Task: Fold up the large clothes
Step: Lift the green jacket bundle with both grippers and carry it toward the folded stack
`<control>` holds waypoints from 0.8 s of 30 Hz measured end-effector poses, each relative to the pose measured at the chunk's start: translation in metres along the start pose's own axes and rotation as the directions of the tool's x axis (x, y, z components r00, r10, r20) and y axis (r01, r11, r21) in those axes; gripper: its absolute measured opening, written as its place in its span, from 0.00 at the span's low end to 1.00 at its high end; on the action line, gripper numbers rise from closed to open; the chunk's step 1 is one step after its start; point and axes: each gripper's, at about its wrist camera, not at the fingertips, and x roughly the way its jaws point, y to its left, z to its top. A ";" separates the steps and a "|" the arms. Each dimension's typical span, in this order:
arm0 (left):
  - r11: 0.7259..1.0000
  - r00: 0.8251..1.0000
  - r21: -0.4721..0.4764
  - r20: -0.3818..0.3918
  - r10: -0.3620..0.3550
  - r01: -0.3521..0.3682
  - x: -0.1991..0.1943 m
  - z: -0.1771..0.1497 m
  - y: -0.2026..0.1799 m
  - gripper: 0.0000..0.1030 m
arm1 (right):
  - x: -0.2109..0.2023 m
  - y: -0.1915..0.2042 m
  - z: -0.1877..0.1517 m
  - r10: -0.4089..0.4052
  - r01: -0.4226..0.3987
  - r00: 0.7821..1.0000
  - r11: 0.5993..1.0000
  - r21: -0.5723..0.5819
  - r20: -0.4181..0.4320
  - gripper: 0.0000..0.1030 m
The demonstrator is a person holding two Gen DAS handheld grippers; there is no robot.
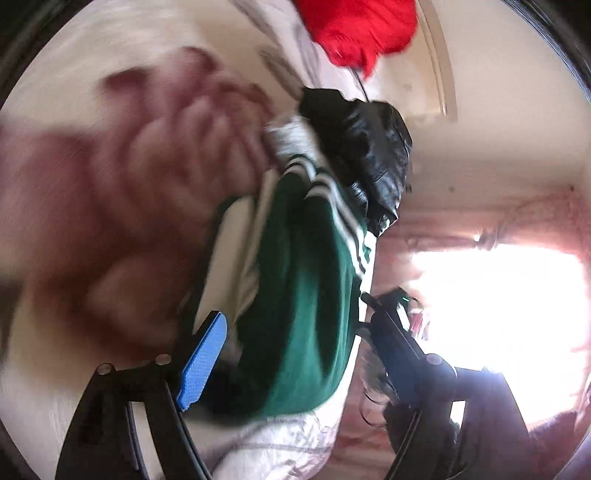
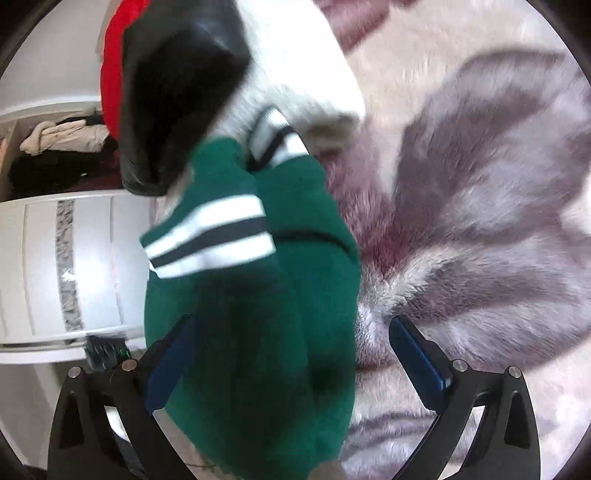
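Note:
A dark green garment (image 1: 303, 295) with white and black stripes lies bunched on a fluffy blanket (image 2: 480, 184). In the left wrist view it sits between the spread fingers of my left gripper (image 1: 299, 354). The blue pad (image 1: 203, 362) faces the cloth without pressing it. In the right wrist view the green garment (image 2: 251, 332) fills the gap of my right gripper (image 2: 295, 362) and overlaps the left finger. The right pad (image 2: 417, 358) stands apart from it. Both views are motion-blurred.
Beyond the green garment lie a black leather jacket (image 1: 362, 155), a white knit piece (image 2: 295, 66) and a red garment (image 1: 362, 29). A white wardrobe (image 2: 44, 258) with clothes on an open shelf (image 2: 55, 155) stands at the left. A bright window (image 1: 498, 306) glares.

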 end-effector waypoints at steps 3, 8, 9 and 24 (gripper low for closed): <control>0.998 0.999 -0.051 0.029 -0.019 0.021 -0.011 -0.046 0.017 0.77 | 0.041 -0.023 0.017 0.114 -0.110 0.990 0.993 0.047 -0.085 1.00; 0.980 0.993 -0.165 0.063 -0.102 0.111 0.012 -0.091 0.043 0.77 | 0.098 -0.023 0.037 0.218 -0.219 0.964 0.976 0.013 -0.151 1.00; 0.974 0.990 -0.178 0.069 -0.127 0.137 0.023 -0.098 0.045 0.77 | 0.102 -0.021 0.040 0.223 -0.224 0.962 0.974 0.011 -0.155 1.00; 1.000 0.992 -0.030 0.128 -0.002 0.006 0.052 -0.036 0.015 0.80 | 0.065 -0.058 -0.108 0.352 -0.417 0.908 0.818 0.395 0.229 0.44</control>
